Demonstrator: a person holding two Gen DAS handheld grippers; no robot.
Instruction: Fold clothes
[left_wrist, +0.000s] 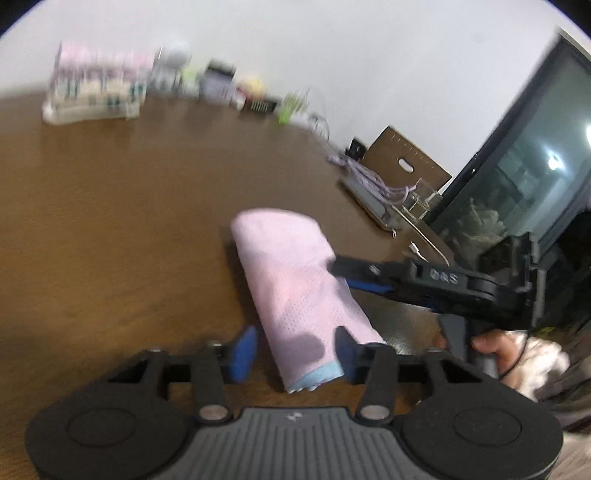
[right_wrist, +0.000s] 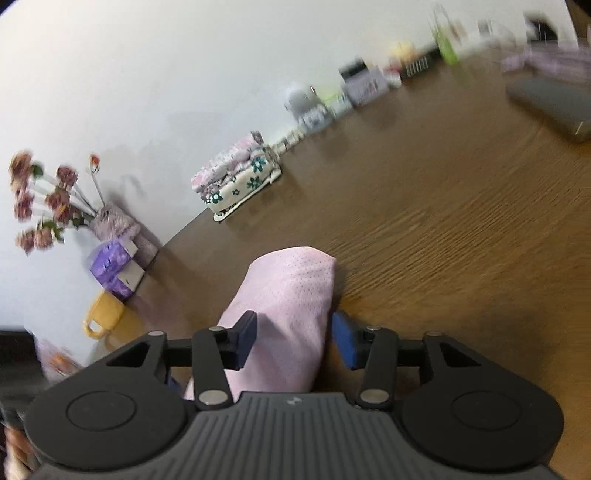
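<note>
A: Where does the pink garment (left_wrist: 295, 284) lie?

B: On the brown wooden table (left_wrist: 110, 221), folded into a long narrow bundle. A light blue layer shows under its near end in the left wrist view.

A: What is the condition of the left gripper (left_wrist: 295, 349)?

B: Its jaws are spread apart. The blue pads (left_wrist: 245, 349) stand on either side of the bundle's near end, without clamping it.

A: And the right gripper (right_wrist: 295, 339)?

B: Its jaws are also apart, straddling the bundle across its width. In the left wrist view it comes in from the side, over the middle of the cloth, with a hand (left_wrist: 491, 343) on its handle. Whether its pads touch the fabric cannot be told.

A: What stands at the far edge?

B: A stack of floral fabrics (right_wrist: 240, 177) and blurred small items along the white wall (right_wrist: 147, 74)
</note>
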